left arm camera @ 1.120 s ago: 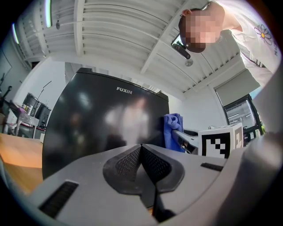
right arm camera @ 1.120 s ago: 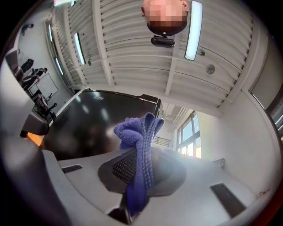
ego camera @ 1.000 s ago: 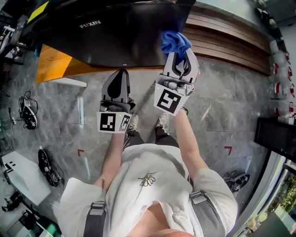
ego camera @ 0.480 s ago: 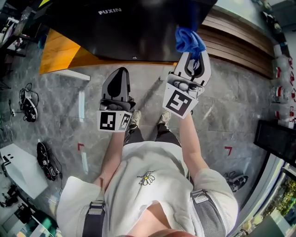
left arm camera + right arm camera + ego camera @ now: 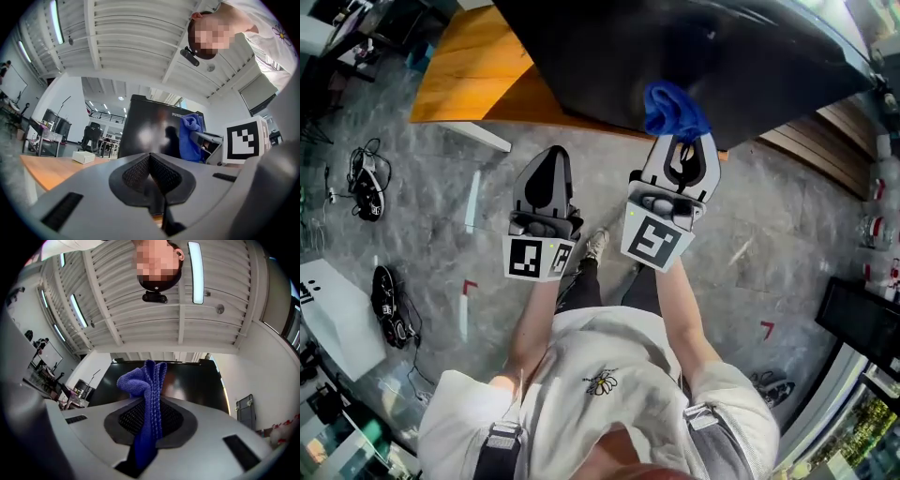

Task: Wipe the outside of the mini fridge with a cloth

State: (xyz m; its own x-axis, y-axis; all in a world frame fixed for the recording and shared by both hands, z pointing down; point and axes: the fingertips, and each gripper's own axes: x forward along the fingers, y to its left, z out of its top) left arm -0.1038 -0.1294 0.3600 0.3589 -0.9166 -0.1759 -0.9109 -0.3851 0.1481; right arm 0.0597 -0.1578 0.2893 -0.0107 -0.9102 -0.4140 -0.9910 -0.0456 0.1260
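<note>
**Cloth at the fridge's dark face, set for a wiping stroke.**

Nearest, short of the fridge (image 5: 609,56) and not touching it, the left gripper (image 5: 150,161) has its jaws together on nothing. To its right and closer to the fridge, the right gripper (image 5: 149,416) is clamped on a fold of the blue cloth (image 5: 146,380). The cloth's bunched top stands above the jaw tips, at or just off the fridge's face; contact cannot be confirmed. Likely faults:
- Only a narrow fold is pinched, so drag across the face may pull the cloth free.
- If the bunch flattens or slides aside, the hard jaw tips could scrape the glossy surface.
- Too firm a push might shove the fridge along the wooden table (image 5: 464,66) under it.
</note>
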